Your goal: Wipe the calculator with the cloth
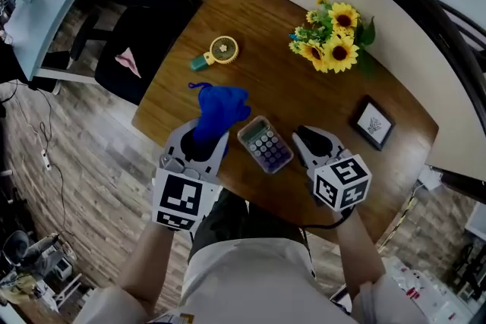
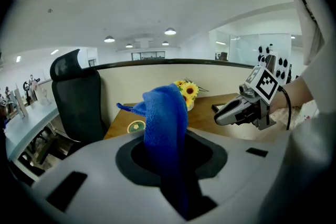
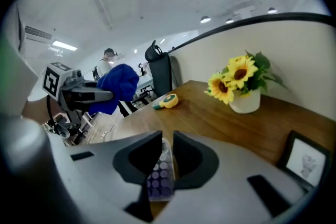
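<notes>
My left gripper (image 1: 203, 137) is shut on a blue cloth (image 1: 220, 108), which sticks up out of its jaws (image 2: 165, 113) above the table's left front. A small grey calculator (image 1: 265, 143) with purple keys lies tilted just right of the cloth. My right gripper (image 1: 301, 139) is at the calculator's right edge. In the right gripper view the calculator (image 3: 160, 176) sits in the narrow gap of that gripper (image 3: 167, 157), whose jaws are closed on it. The cloth (image 3: 115, 84) hangs apart from the calculator, to its left.
The brown wooden table (image 1: 304, 95) also carries a pot of sunflowers (image 1: 332, 38) at the back, a yellow tape measure (image 1: 220, 51) at the back left and a small framed picture (image 1: 373, 123) on the right. A black chair (image 1: 144, 49) stands beyond the left edge.
</notes>
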Tool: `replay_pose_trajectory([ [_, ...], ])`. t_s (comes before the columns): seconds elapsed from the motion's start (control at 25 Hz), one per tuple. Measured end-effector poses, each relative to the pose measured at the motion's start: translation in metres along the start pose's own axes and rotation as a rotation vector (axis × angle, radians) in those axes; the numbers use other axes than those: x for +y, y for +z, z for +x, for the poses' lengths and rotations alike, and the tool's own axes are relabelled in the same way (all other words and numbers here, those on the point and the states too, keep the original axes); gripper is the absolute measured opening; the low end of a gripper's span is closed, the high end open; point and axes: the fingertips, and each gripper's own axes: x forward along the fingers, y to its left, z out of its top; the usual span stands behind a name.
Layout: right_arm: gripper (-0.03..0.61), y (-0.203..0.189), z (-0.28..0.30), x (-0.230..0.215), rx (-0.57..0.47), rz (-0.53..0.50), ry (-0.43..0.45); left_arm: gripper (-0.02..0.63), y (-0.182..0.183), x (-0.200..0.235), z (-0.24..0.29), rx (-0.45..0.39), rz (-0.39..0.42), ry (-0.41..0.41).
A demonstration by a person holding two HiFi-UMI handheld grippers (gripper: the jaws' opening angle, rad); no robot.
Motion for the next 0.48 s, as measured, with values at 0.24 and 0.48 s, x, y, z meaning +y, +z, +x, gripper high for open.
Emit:
replay_pose_trajectory([
  [0.24, 0.069, -0.047, 0.030, -0.009, 0.094, 0.025, 0.033, 0.106, -0.036, -0.014, 0.044, 0.063, 0.011, -0.079],
  [0.48, 0.064, -0.086, 0.049, -0.014, 0.170, 0.036, 0.057, 0.106, -0.070, -0.025, 0.072, 0.119, -0.001, -0.131],
])
